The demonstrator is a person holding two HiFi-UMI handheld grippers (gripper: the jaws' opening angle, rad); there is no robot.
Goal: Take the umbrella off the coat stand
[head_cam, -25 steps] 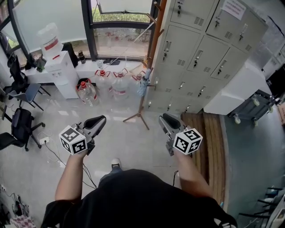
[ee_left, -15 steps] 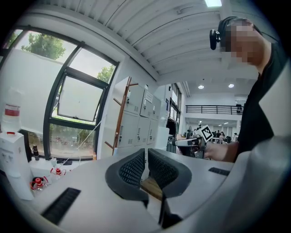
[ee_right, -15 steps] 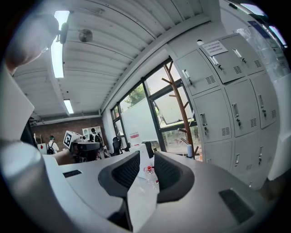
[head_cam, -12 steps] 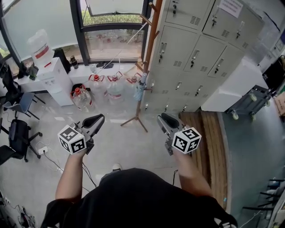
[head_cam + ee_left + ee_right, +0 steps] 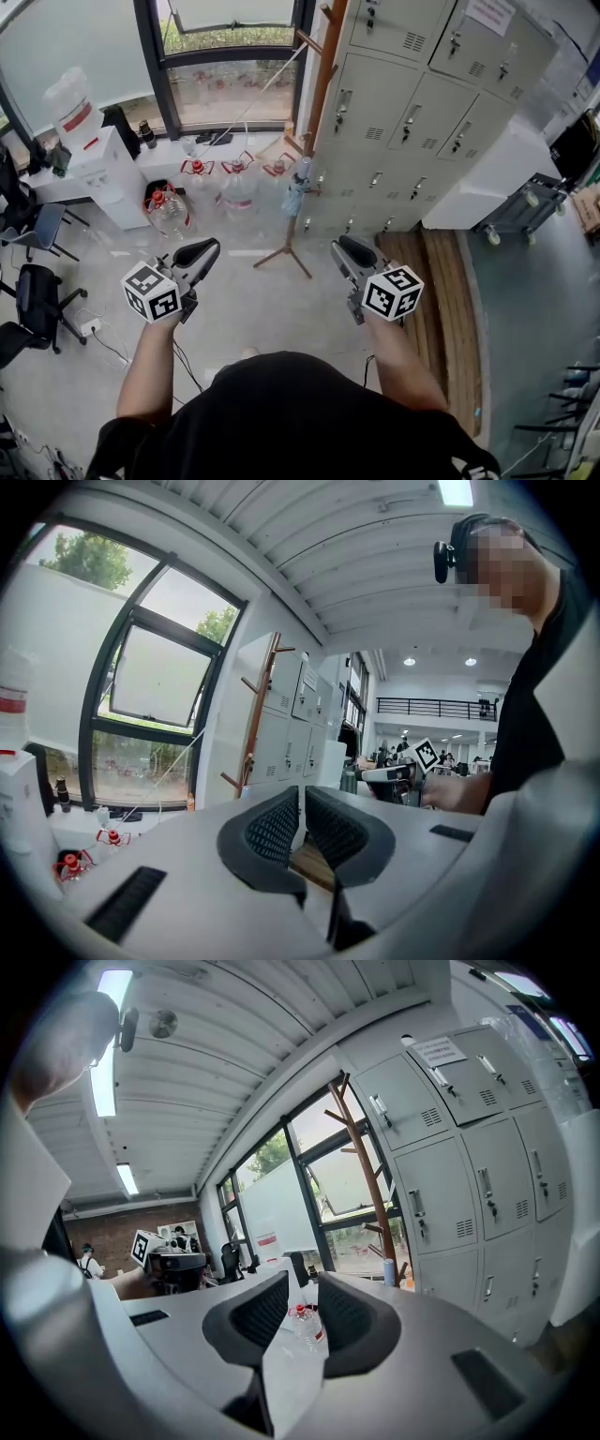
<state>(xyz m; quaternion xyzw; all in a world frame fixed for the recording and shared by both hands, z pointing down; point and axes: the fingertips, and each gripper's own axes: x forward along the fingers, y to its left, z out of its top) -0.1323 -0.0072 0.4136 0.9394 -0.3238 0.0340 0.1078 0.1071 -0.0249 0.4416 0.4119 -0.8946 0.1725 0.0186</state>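
Observation:
A wooden coat stand (image 5: 319, 103) rises in front of the grey lockers, its tripod foot (image 5: 286, 253) on the pale floor. A pale blue folded umbrella (image 5: 297, 187) hangs from a low peg on it. My left gripper (image 5: 204, 249) is held at waist height, left of the stand and well short of it, its jaws together with only a sliver between them. My right gripper (image 5: 343, 247) is level with it on the right, jaws a little apart and empty. In the right gripper view the stand (image 5: 366, 1166) and the umbrella (image 5: 388, 1271) lie far ahead. The left gripper view shows the stand (image 5: 258, 714).
Grey lockers (image 5: 422, 103) stand right of the stand. Several large water jugs (image 5: 169, 208) and a water dispenser (image 5: 80, 122) sit under the window at left. Office chairs (image 5: 33, 291) are at far left, wooden decking (image 5: 436, 281) and a cart (image 5: 516, 211) at right.
The view has drifted so that the stand and jugs sit slightly further left and lower. Both grippers keep the same pose. The shoe seen below earlier is hidden now.

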